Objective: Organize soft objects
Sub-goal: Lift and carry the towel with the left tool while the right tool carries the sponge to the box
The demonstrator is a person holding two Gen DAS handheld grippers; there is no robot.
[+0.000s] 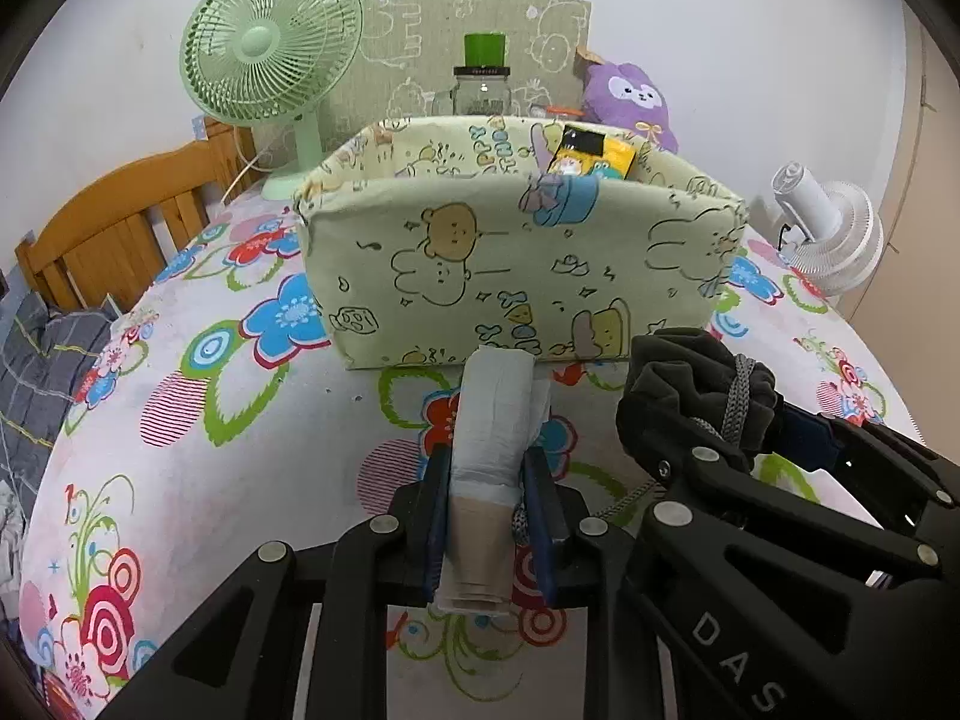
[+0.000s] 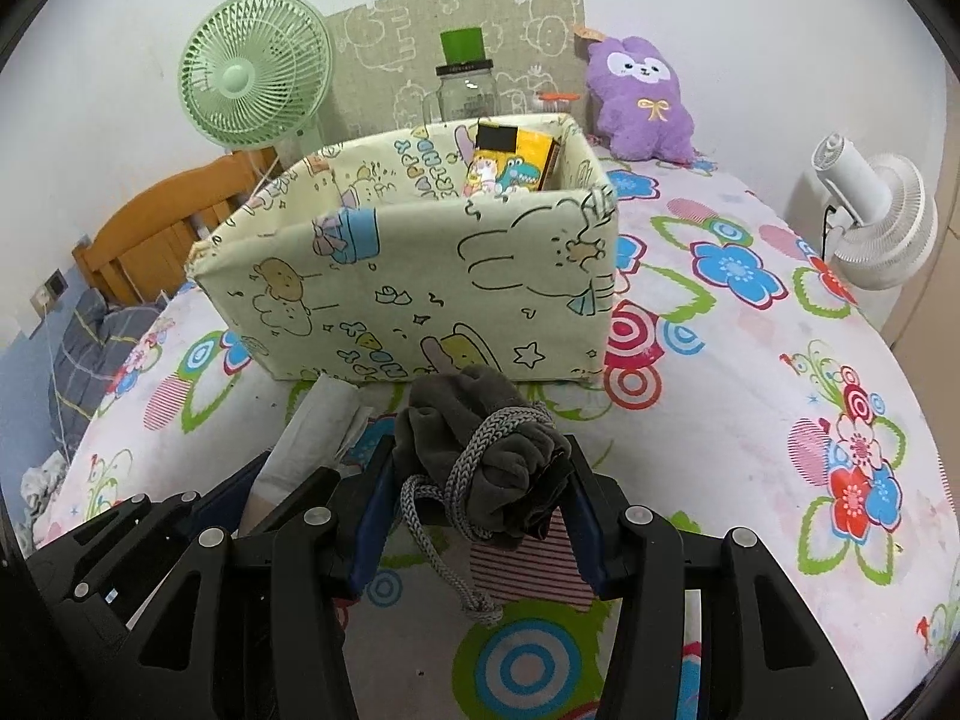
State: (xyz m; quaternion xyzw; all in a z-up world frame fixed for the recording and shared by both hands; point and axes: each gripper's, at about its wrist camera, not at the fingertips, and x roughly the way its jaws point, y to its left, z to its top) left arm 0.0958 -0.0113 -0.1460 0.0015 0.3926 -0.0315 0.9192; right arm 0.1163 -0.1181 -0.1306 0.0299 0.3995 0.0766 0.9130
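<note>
My left gripper [image 1: 487, 480] is shut on a rolled pale grey and beige cloth [image 1: 492, 420], held just in front of the green cartoon-print fabric box [image 1: 510, 276]. My right gripper [image 2: 480, 480] is shut on a dark grey drawstring pouch [image 2: 480, 450] with a grey cord, also in front of the box [image 2: 420, 276]. The pouch and right gripper show in the left wrist view [image 1: 696, 390]; the rolled cloth shows in the right wrist view [image 2: 318, 426]. A yellow packet [image 2: 510, 162] stands inside the box. A purple plush toy [image 2: 642, 102] sits behind the box.
The box stands on a flower-print table cover [image 2: 750, 390]. Behind it are a green fan [image 1: 270, 42], a glass jar with a green lid [image 1: 483, 84] and a white fan [image 2: 882, 222] at the right edge. A wooden bed frame [image 1: 120, 228] is at the left.
</note>
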